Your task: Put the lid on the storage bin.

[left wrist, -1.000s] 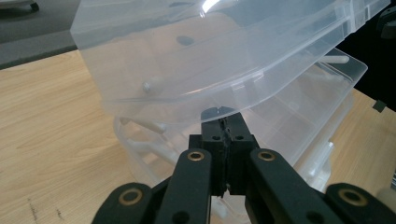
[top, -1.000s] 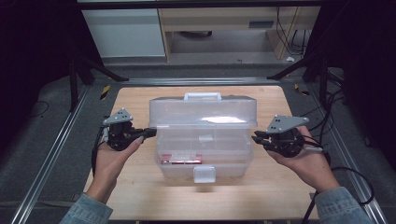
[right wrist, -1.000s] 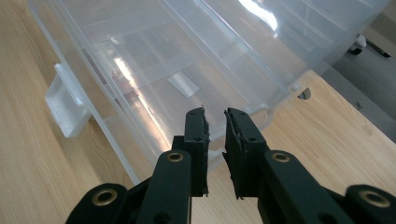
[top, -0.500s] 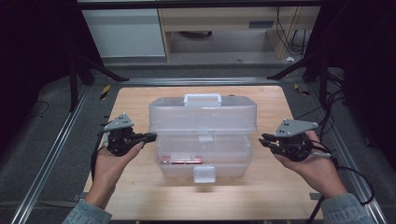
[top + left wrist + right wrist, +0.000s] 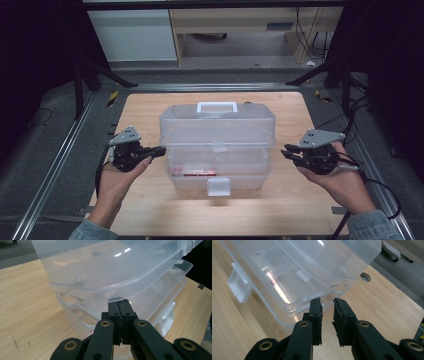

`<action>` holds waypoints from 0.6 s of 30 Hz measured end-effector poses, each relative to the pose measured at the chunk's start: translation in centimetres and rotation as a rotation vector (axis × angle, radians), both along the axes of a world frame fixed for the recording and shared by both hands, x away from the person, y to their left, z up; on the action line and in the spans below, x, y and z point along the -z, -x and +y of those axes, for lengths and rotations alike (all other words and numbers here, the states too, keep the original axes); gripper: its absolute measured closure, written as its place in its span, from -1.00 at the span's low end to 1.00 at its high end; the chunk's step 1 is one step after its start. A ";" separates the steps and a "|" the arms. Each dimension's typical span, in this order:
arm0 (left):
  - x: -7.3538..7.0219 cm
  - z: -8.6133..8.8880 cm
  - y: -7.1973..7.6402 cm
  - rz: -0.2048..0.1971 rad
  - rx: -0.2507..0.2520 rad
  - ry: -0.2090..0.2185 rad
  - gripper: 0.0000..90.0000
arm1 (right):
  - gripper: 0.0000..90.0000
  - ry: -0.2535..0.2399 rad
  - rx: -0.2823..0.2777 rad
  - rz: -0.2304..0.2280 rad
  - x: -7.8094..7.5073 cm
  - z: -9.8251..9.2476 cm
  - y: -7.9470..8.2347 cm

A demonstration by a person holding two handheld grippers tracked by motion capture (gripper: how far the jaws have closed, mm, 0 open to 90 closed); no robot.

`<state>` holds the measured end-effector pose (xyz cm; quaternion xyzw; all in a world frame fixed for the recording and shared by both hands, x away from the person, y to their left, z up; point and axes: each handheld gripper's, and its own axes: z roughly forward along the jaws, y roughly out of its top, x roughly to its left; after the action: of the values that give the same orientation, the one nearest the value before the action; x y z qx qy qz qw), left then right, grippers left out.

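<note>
Clear box (image 5: pixel 217 145) between both tools.

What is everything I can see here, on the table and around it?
Storage box: one, clear plastic, stacked tiers, mid-table between the two hands.
Box handle: one, white, on the lid.
Front latch: one, clear, on the box's near side.
Red item: one, inside a lower tier; too blurred to identify.
Table: one, light wood, with metal rails at either side.
Cabinets: white and beige, on the floor beyond the table.
Left tongs: one, black, jaws shut, tips beside the box's left end.
Right tongs: one, black, jaws slightly apart, off the box's right end, nothing between them.
</note>
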<state>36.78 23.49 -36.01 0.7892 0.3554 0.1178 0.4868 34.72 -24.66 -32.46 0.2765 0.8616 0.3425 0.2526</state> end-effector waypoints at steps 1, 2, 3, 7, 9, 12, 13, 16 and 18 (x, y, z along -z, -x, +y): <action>0.1 0.1 0.0 0.002 0.001 0.002 0.99 | 0.70 0.001 0.003 0.002 0.0 0.0 0.0; 0.3 0.1 0.1 0.004 0.004 0.001 0.98 | 0.70 0.002 0.003 0.002 0.1 -0.1 0.0; 0.4 0.2 0.2 0.006 0.005 0.001 0.98 | 0.69 0.002 0.004 0.001 0.1 -0.1 0.0; 0.9 0.2 0.4 0.011 0.005 0.007 0.99 | 0.69 0.002 0.010 0.002 0.1 -0.3 0.1; 1.1 0.2 0.5 0.013 0.007 0.008 0.99 | 0.68 -0.001 0.011 0.001 0.1 -0.4 0.1; 1.3 0.4 0.6 0.015 0.005 0.008 0.99 | 0.68 0.001 0.011 0.003 0.2 -0.5 0.2; 1.3 0.4 0.6 0.015 0.004 0.009 0.99 | 0.67 0.001 0.013 0.004 0.2 -0.5 0.2; 1.4 0.6 0.7 0.019 0.001 0.015 0.99 | 0.67 0.000 0.016 0.005 0.3 -0.7 0.2; 1.4 0.7 0.7 0.019 0.000 0.018 0.99 | 0.67 -0.003 0.019 0.007 0.5 -0.7 0.2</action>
<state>36.10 24.18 -37.44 0.7860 0.3610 0.1070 0.4904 34.50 -25.37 -32.92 0.2862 0.8594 0.3405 0.2522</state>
